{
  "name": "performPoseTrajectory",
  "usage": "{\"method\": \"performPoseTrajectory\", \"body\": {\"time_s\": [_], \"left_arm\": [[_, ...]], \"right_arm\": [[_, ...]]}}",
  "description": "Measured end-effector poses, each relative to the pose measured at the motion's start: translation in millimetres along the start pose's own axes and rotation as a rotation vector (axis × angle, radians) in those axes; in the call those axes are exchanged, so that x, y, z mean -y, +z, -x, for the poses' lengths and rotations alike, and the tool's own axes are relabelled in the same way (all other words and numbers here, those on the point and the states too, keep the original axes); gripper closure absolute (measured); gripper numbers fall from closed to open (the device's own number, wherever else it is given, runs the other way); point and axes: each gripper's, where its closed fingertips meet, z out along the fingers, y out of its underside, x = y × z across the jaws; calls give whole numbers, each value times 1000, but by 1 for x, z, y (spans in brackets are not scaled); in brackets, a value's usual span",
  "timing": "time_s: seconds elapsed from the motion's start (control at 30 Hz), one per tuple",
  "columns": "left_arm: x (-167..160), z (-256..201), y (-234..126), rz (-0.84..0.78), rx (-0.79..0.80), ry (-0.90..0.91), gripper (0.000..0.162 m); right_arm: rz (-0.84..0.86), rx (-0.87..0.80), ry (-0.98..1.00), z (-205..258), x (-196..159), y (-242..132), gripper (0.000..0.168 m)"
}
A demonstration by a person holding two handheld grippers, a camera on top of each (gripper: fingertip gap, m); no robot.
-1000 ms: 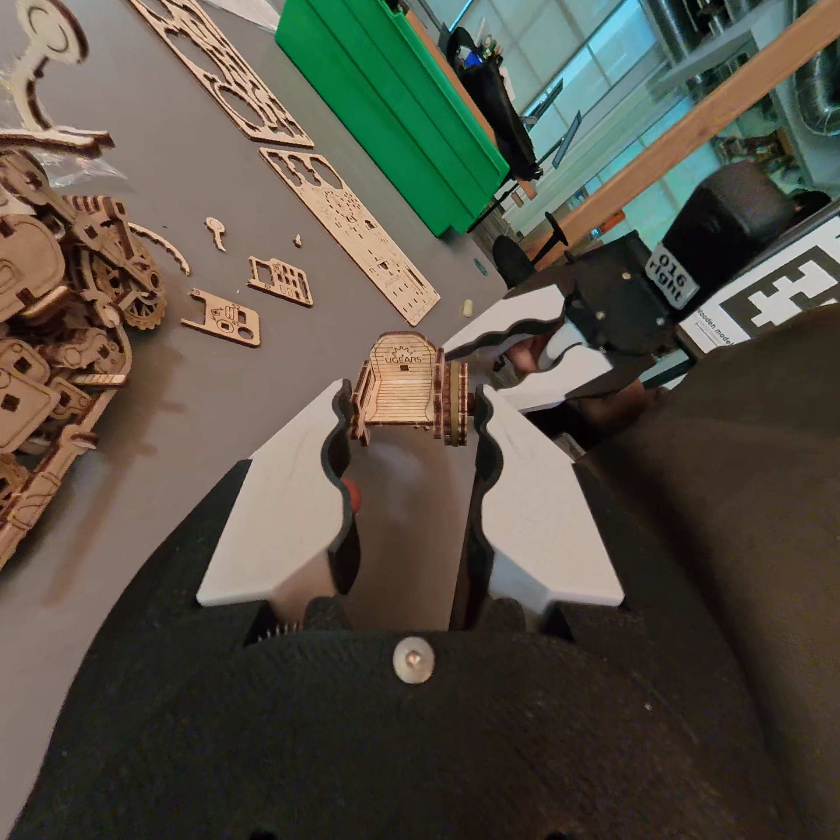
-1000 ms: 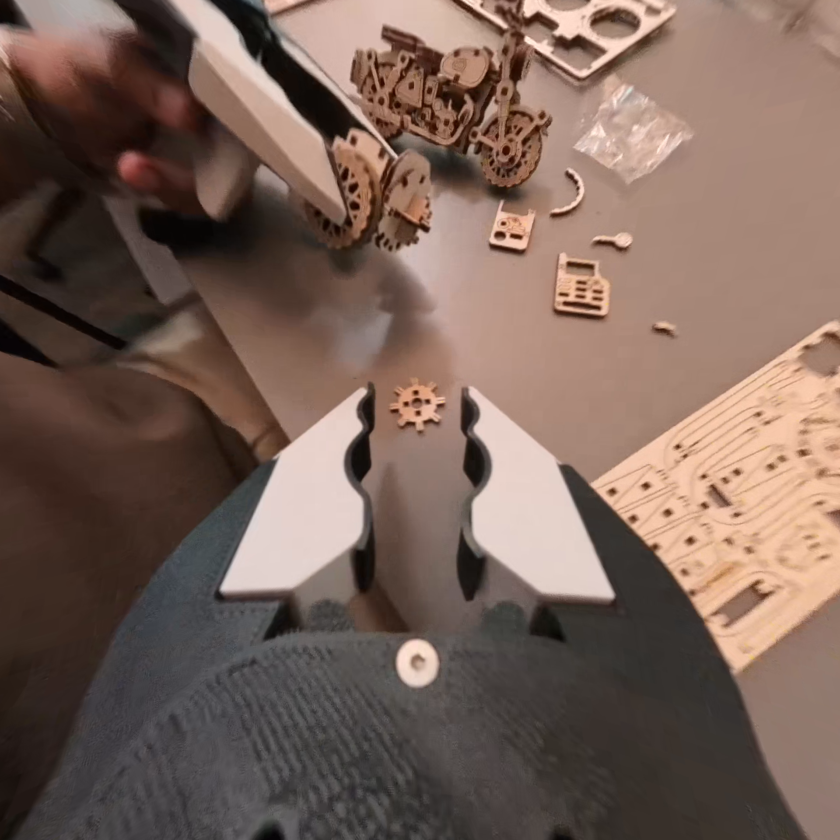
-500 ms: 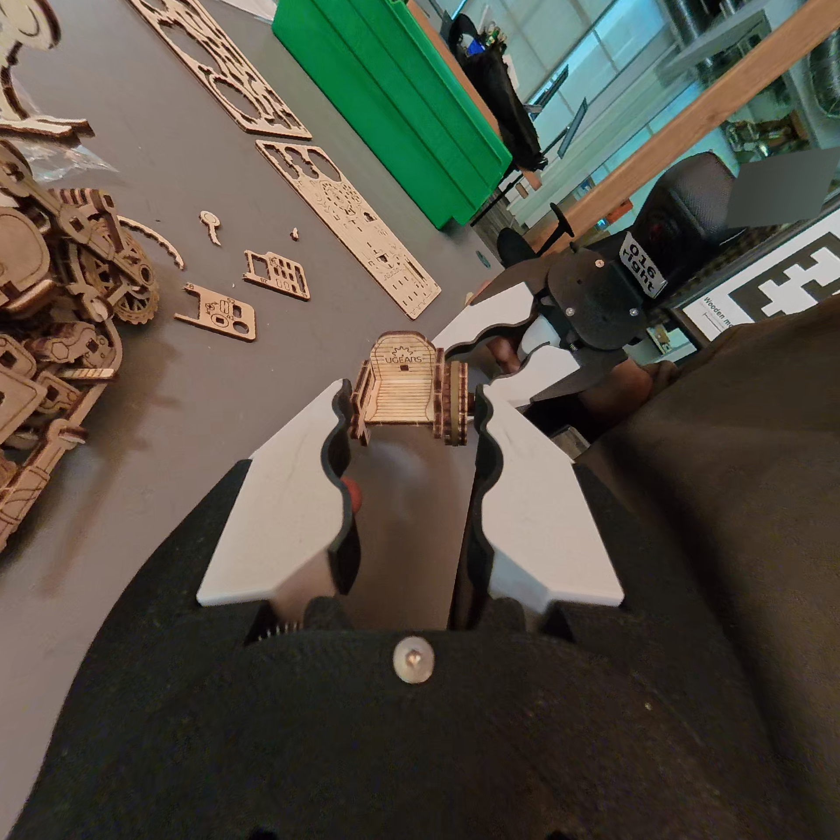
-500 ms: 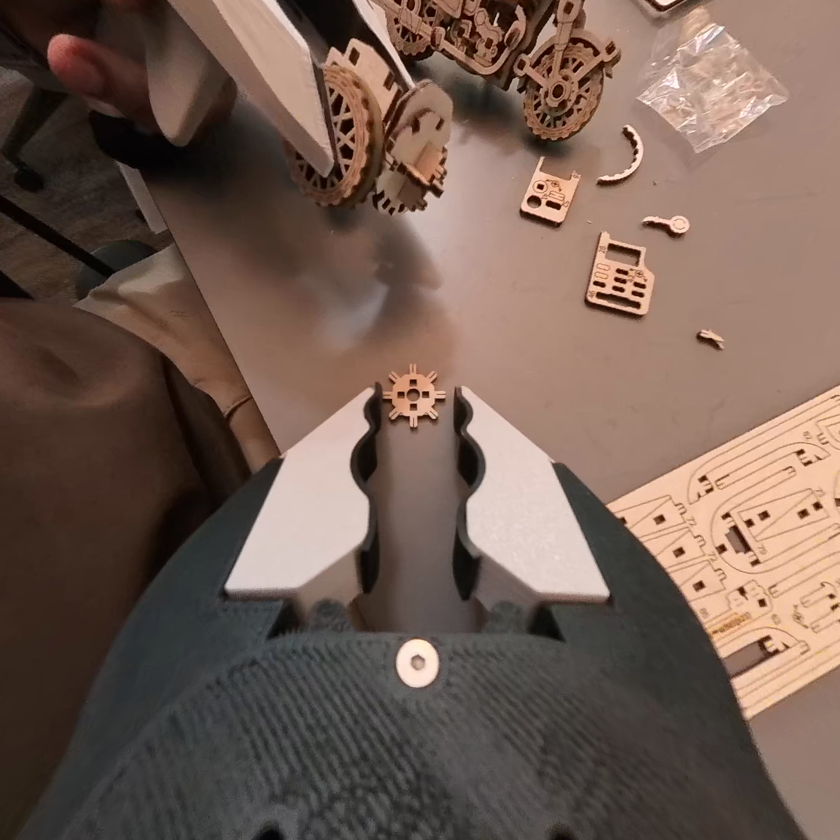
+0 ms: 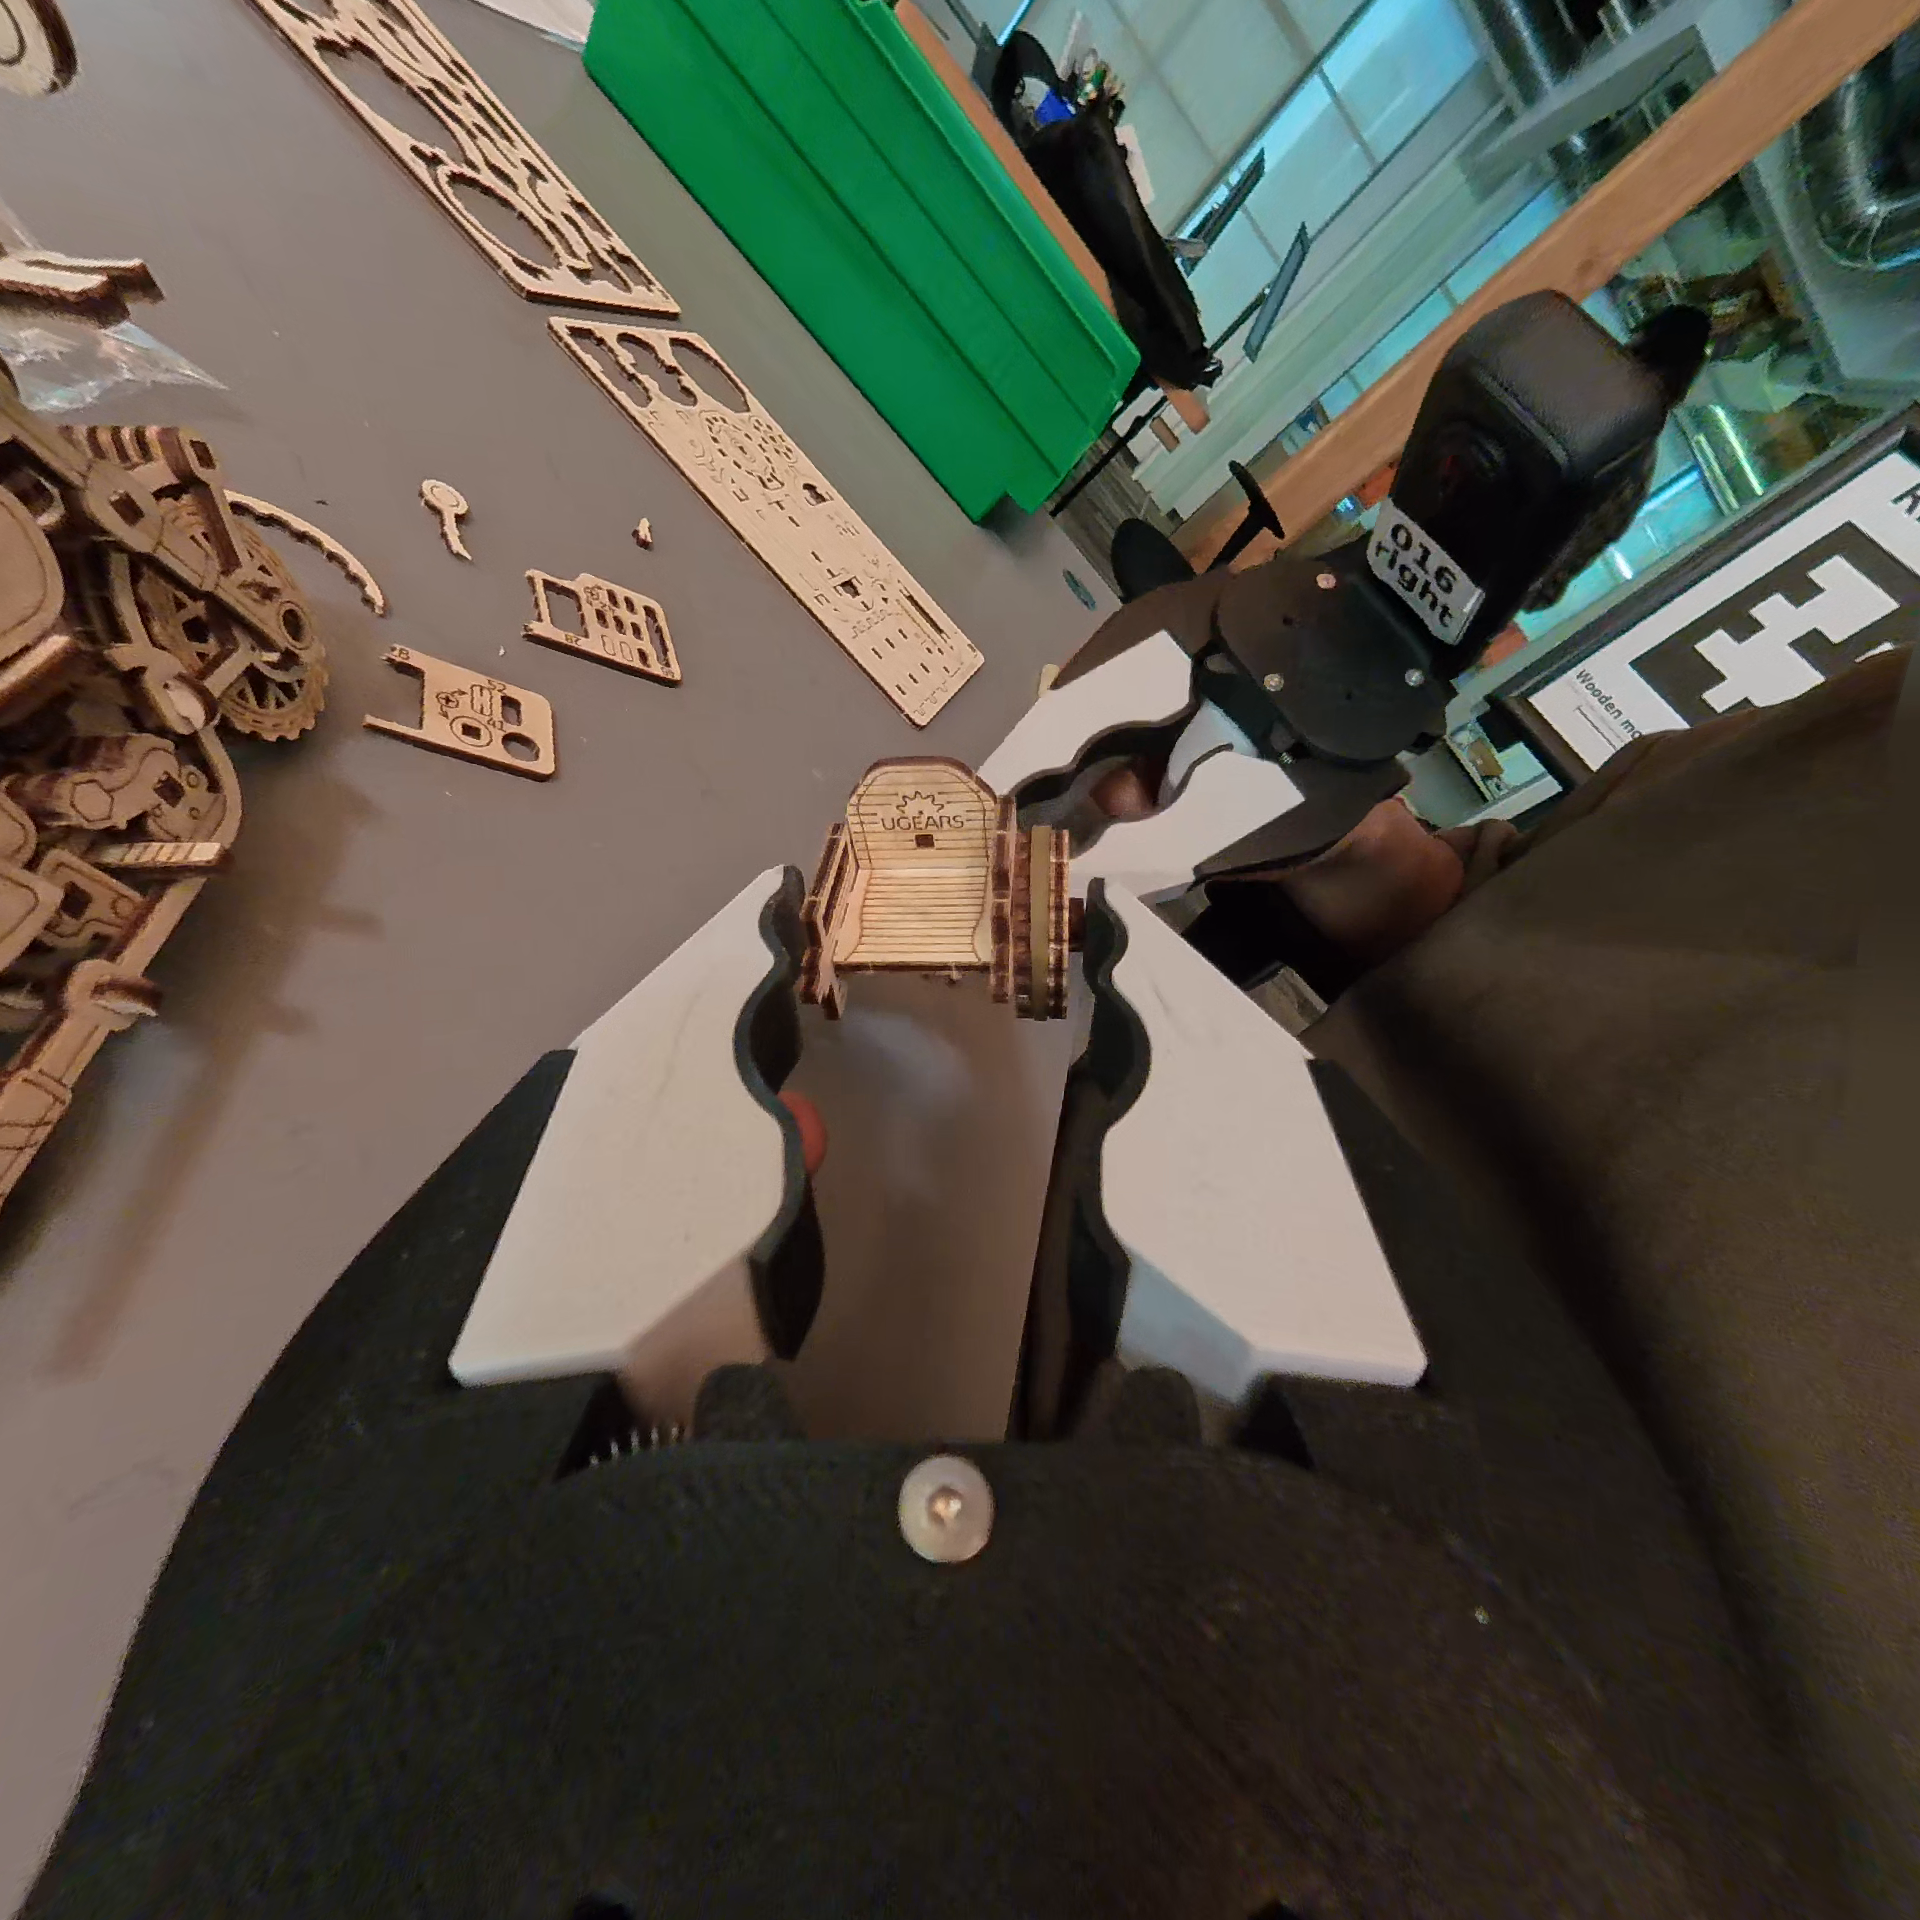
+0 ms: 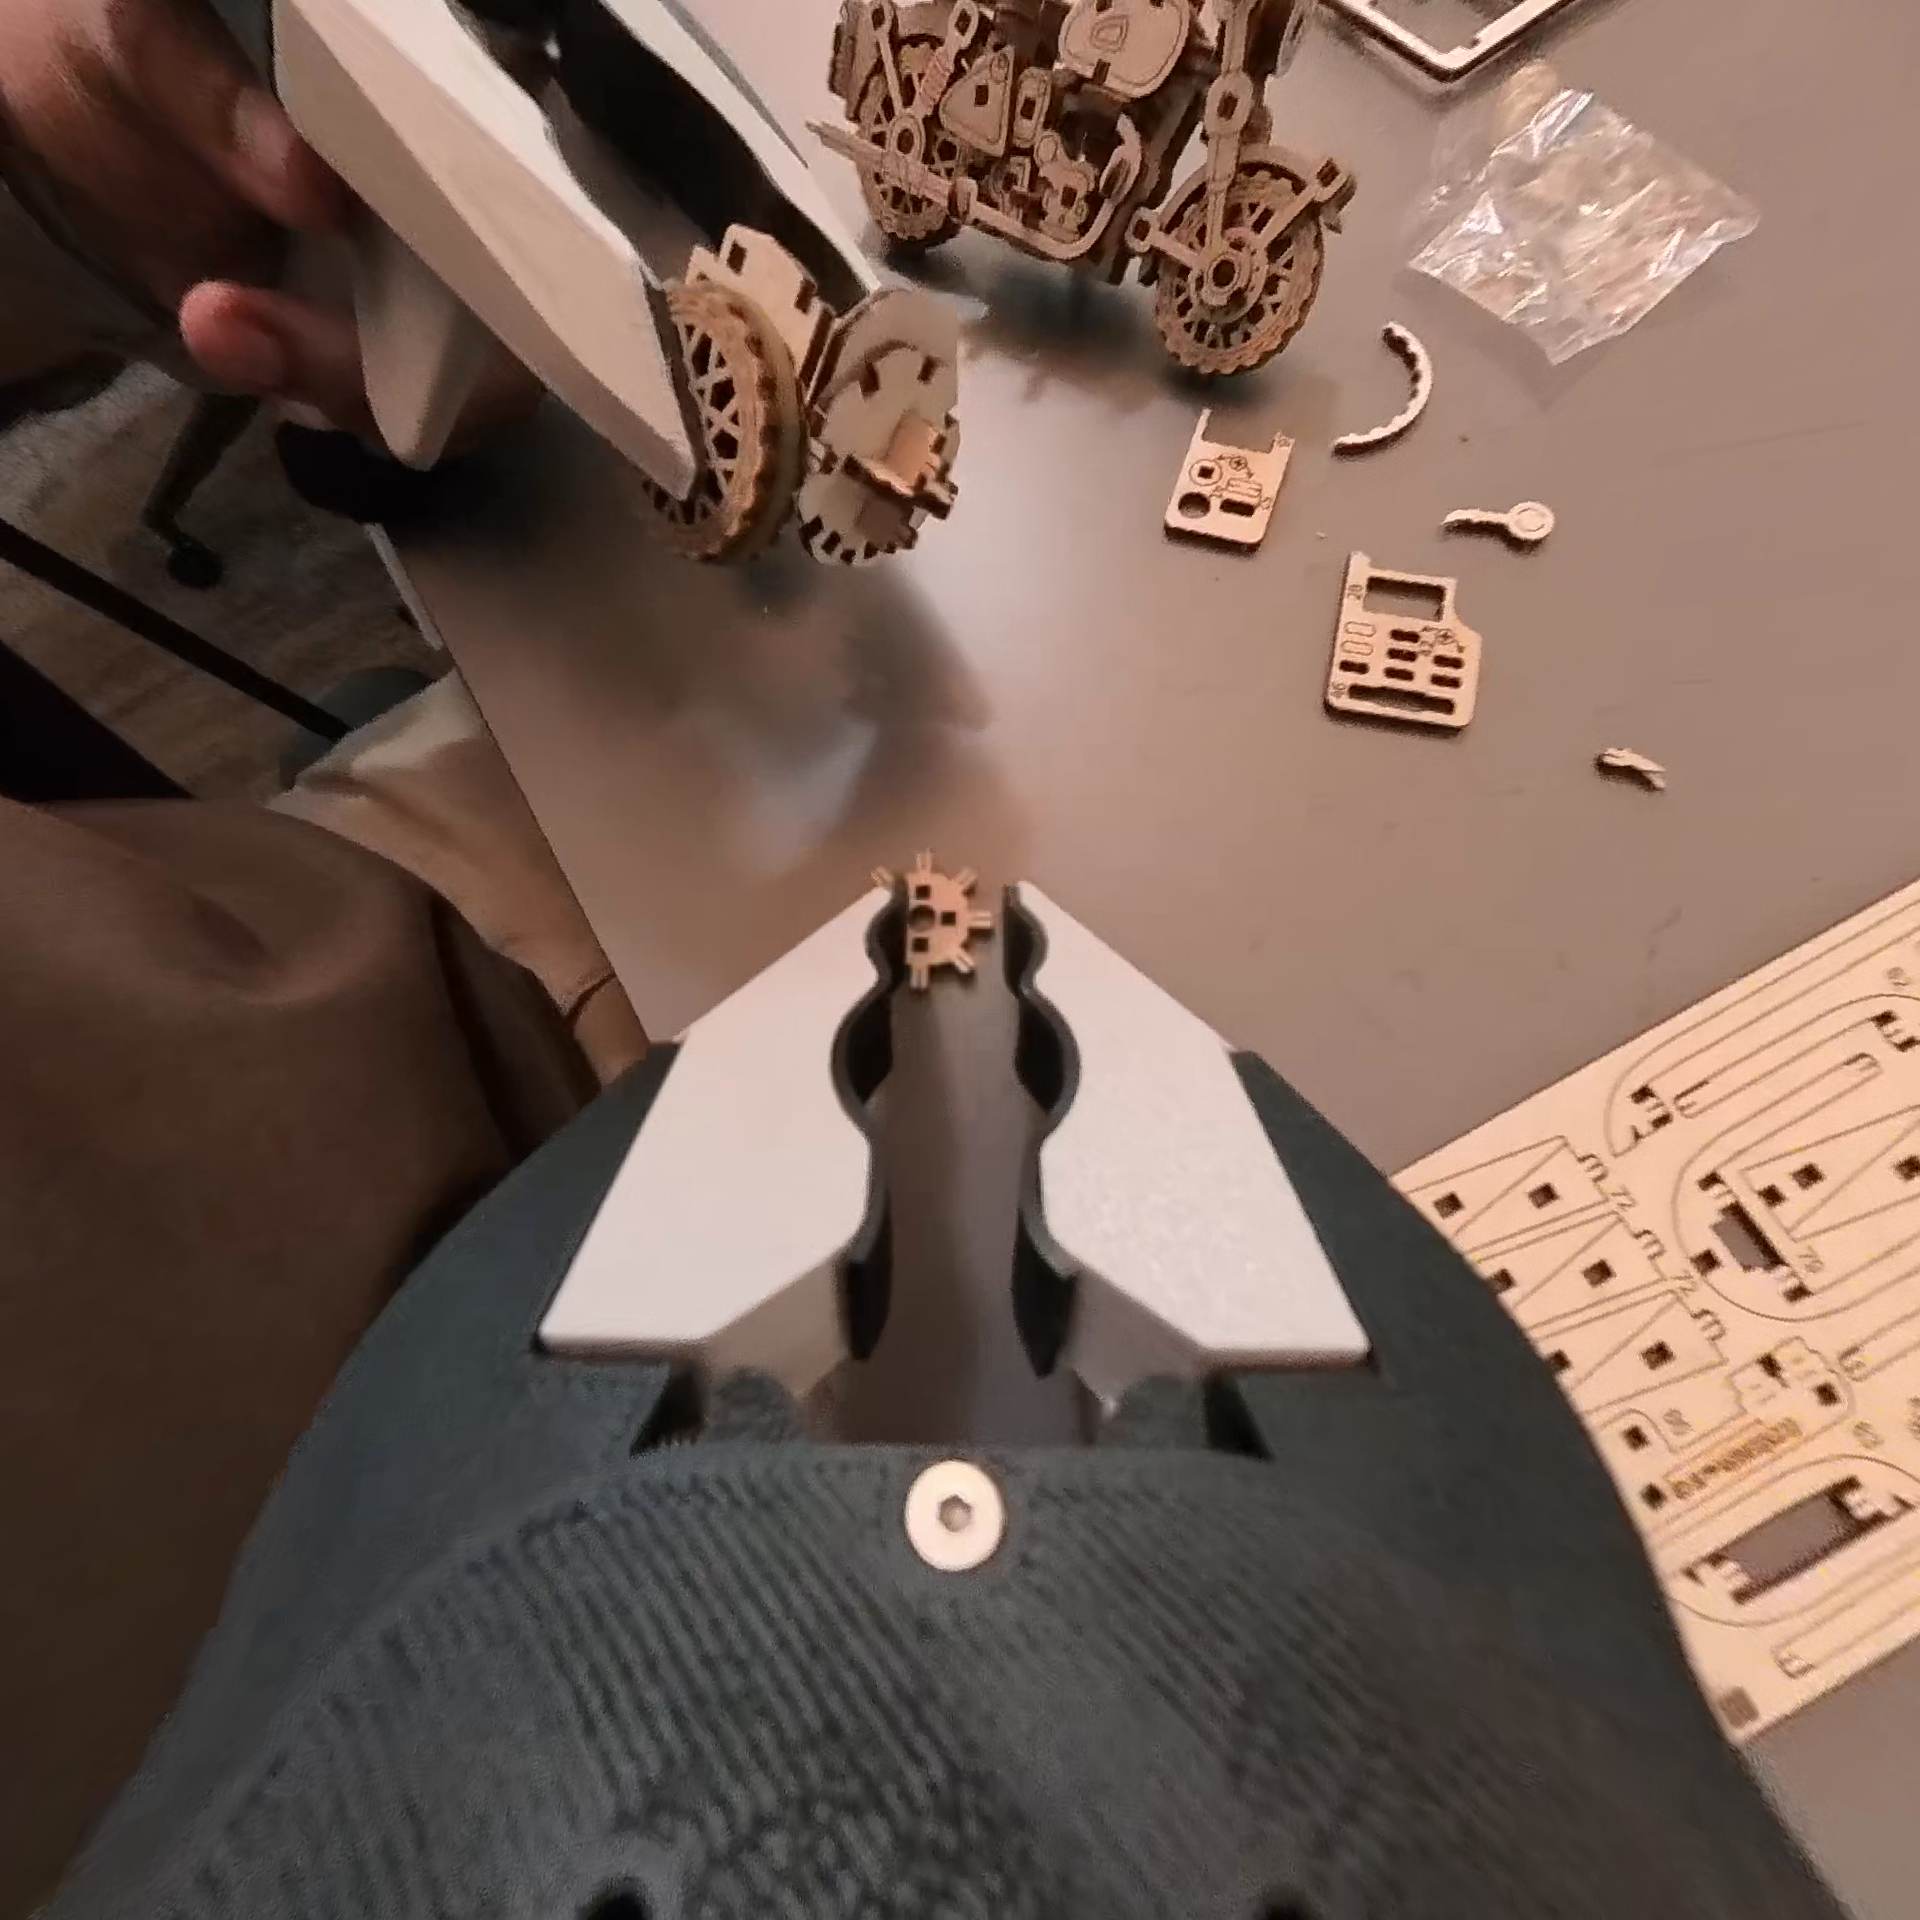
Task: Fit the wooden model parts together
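Observation:
My left gripper [image 5: 940,920] is shut on a small wooden sidecar [image 5: 925,883], a seat with a spoked wheel on its right side, held above the grey table [image 5: 436,966]. The same sidecar [image 6: 831,436] and the left gripper [image 6: 665,343] show at the upper left of the right wrist view. My right gripper [image 6: 940,920] is shut on a small toothed wooden gear [image 6: 935,930], tilted between its tips. The right gripper [image 5: 1101,769] sits just behind the sidecar in the left wrist view. A wooden motorcycle model [image 6: 1101,156] stands on the table.
Loose small wooden pieces [image 6: 1403,655] lie on the table beside punched-out plywood sheets [image 6: 1714,1299] [image 5: 769,520]. A clear plastic bag [image 6: 1579,218] lies by the motorcycle. A green bin [image 5: 873,218] stands at the table's far edge. A brown-clothed lap [image 6: 208,1143] is at the left.
My right gripper moved forward onto the gear and closed on it, tilting it up. The left gripper with the sidecar came closer to the right gripper.

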Motion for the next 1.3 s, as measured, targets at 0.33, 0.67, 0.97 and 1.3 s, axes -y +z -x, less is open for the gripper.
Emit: {"method": "performPoseTrajectory", "body": {"time_s": [0.33,0.67,0.97,1.3], "left_arm": [[-1,2,2,12,10,-8,110],[0,2,1,5,5,-6,110],[-1,1,1,9,6,-2,110],[-3,1,1,16,6,-5,110]], "right_arm": [[15,-44,127,7,-3,4,131],[47,-125,-25,6,-9,7,132],[36,-111,-41,2,-9,7,141],[22,-100,-33,1,-8,7,133]]}}
